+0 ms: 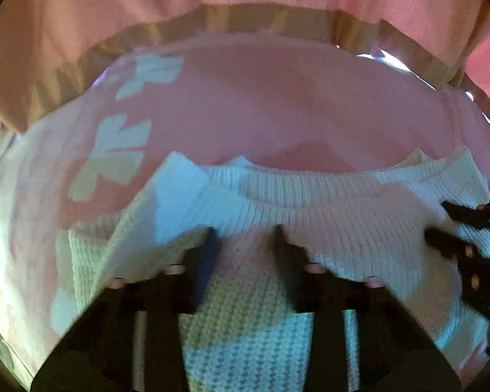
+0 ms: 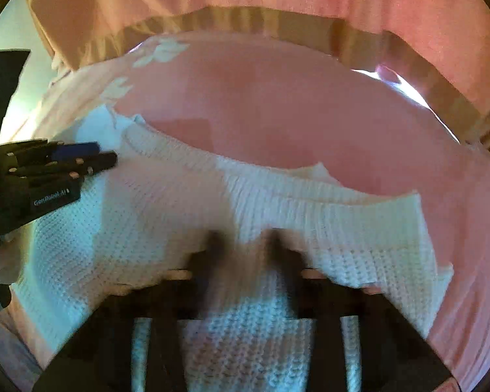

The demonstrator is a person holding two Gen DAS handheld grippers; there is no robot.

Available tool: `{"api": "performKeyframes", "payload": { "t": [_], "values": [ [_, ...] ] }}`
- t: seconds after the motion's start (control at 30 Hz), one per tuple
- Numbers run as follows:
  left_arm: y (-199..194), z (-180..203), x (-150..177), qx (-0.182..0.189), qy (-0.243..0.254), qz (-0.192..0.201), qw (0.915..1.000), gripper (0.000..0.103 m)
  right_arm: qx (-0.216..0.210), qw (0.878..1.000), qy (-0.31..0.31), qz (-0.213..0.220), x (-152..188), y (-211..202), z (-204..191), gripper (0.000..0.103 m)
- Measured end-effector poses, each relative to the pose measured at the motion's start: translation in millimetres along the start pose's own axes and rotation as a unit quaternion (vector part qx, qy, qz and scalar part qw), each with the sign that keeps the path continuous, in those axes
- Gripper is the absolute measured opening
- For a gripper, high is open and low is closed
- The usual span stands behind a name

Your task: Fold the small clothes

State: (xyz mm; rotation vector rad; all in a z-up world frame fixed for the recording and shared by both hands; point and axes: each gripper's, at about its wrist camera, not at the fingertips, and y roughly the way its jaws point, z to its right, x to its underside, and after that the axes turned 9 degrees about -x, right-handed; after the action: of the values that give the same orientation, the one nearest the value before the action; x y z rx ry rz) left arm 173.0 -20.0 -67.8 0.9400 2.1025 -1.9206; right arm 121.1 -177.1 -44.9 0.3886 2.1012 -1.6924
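A white knitted garment (image 1: 310, 202) with a ribbed edge lies on a pink cloth with white flower prints (image 1: 271, 104). It also shows in the right wrist view (image 2: 277, 196). My left gripper (image 1: 245, 238) has its jaws apart over the knit, near the ribbed edge, with fabric between the fingers. My right gripper (image 2: 243, 241) stands the same way further right on the garment. The right gripper also shows at the right edge of the left wrist view (image 1: 441, 222). The left gripper also shows at the left of the right wrist view (image 2: 107, 156), looking nearly closed on the knit from the side.
A person in a pink top with a tan hem (image 1: 245, 16) stands close behind the cloth, also in the right wrist view (image 2: 245, 16). White flower prints (image 1: 114, 150) mark the cloth's left part.
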Motion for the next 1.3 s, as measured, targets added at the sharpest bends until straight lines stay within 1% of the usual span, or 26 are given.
{"api": "performKeyframes", "payload": {
  "t": [0.03,0.1,0.17,0.2,0.23,0.27,0.3,0.37,0.4,0.43,0.47,0.5,0.53,0.57,0.6,0.67,0.73,0.8,0.87,0.9,0.93,1.03,1.07,1.13,1.2,1.3],
  "values": [
    [-0.4,-1.3,-1.2,-0.003,0.004,0.002,1.0000,0.007,0.001,1.000,0.005,0.007,-5.5,-4.2,-2.0,0.007],
    [-5.3,-12.9,-6.0,0.013,-0.028,0.007,0.9995,0.005,-0.011,0.999,0.022,0.045,-14.5,-24.1,-0.7,0.006],
    [-9.0,-26.1,-12.6,0.005,-0.050,0.024,0.9985,0.005,-0.020,0.996,0.038,0.073,-20.3,-38.1,4.7,0.006],
    [-5.8,-28.3,-14.7,0.003,-0.054,0.025,0.9983,0.006,-0.017,0.996,0.046,0.069,-22.4,-34.1,9.8,0.006],
    [-1.0,-32.4,-16.0,-0.001,-0.059,0.019,0.9981,0.005,-0.013,0.998,0.052,0.042,-20.6,-20.2,15.4,0.007],
    [6.4,-38.3,-15.8,-0.016,-0.068,0.007,0.9975,0.005,0.007,0.998,0.062,0.006,-15.5,-1.3,22.3,0.008],
    [8.2,-40.8,-16.1,-0.015,-0.070,0.004,0.9974,0.006,0.013,0.997,0.070,-0.006,-10.2,6.8,27.3,0.012],
    [-3.6,-48.0,-17.3,0.001,-0.088,0.001,0.9962,0.006,0.003,0.996,0.086,0.009,-6.4,-4.9,31.2,0.015],
    [-13.8,-50.3,-17.4,0.017,-0.090,0.013,0.9957,0.009,0.003,0.996,0.087,0.023,-6.0,-18.2,30.7,0.021],
    [-28.3,-52.1,-16.0,0.031,-0.086,0.035,0.9952,0.020,0.005,0.995,0.085,0.048,-4.6,-37.8,30.5,0.028],
    [-40.5,-52.5,-14.3,0.028,-0.079,0.054,0.9950,0.030,0.022,0.994,0.080,0.070,-1.4,-58.0,32.5,0.034],
    [-55.2,-52.1,-9.0,0.009,-0.068,0.079,0.9945,0.052,0.042,0.993,0.078,0.082,2.3,-70.2,36.8,0.046],
    [-61.0,-51.6,-5.1,-0.003,-0.063,0.093,0.9937,0.062,0.068,0.990,0.082,0.091,8.3,-82.5,44.9,0.050],
    [-66.0,-50.2,1.3,-0.024,-0.054,0.106,0.9926,0.062,0.090,0.987,0.092,0.091,16.4,-90.8,54.9,0.050],
    [-65.3,-49.0,3.8,-0.031,-0.048,0.105,0.9929,0.062,0.108,0.984,0.115,0.081,26.3,-94.7,70.1,0.051],
    [-54.9,-47.5,11.1,-0.030,-0.038,0.083,0.9954,0.062,0.092,0.981,0.158,0.058,40.8,-90.0,93.1,0.051],
    [-40.2,-48.2,14.3,-0.039,-0.039,0.060,0.9967,0.059,0.071,0.985,0.154,0.038,45.4,-77.0,97.9,0.051],
    [-24.3,-51.9,17.3,-0.058,-0.043,0.037,0.9967,0.054,0.071,0.989,0.127,0.021,46.4,-58.0,93.5,0.051],
    [-13.1,-56.3,18.9,-0.062,-0.057,0.021,0.9962,0.053,0.070,0.990,0.119,0.004,47.0,-37.6,91.9,0.045],
    [-10.5,-58.3,19.3,-0.061,-0.064,0.016,0.9960,0.053,0.063,0.991,0.118,0.001,50.2,-30.7,91.8,0.018],
    [-9.4,-59.7,19.6,-0.060,-0.069,0.013,0.9957,0.053,0.052,0.992,0.118,0.005,49.8,-33.3,90.2,0.006],
    [-10.0,-59.1,22.1,-0.063,-0.070,0.014,0.9955,0.053,0.075,0.988,0.120,0.056,42.4,-70.2,89.7,0.006],
    [-9.5,-58.6,22.8,-0.065,-0.067,0.015,0.9955,0.053,0.075,0.987,0.129,0.062,42.5,-76.8,94.3,0.006],
    [-7.3,-57.0,23.8,-0.067,-0.066,0.014,0.9954,0.054,0.077,0.983,0.161,0.041,48.3,-70.3,114.7,0.006],
    [-5.5,-55.8,24.3,-0.070,-0.065,0.013,0.9953,0.054,0.081,0.984,0.158,-0.008,55.5,-43.0,122.8,0.007],
    [-6.0,-55.1,23.3,-0.072,-0.066,0.012,0.9951,0.054,0.114,0.986,0.125,0.002,51.4,-53.0,107.7,0.009]
  ]
}}
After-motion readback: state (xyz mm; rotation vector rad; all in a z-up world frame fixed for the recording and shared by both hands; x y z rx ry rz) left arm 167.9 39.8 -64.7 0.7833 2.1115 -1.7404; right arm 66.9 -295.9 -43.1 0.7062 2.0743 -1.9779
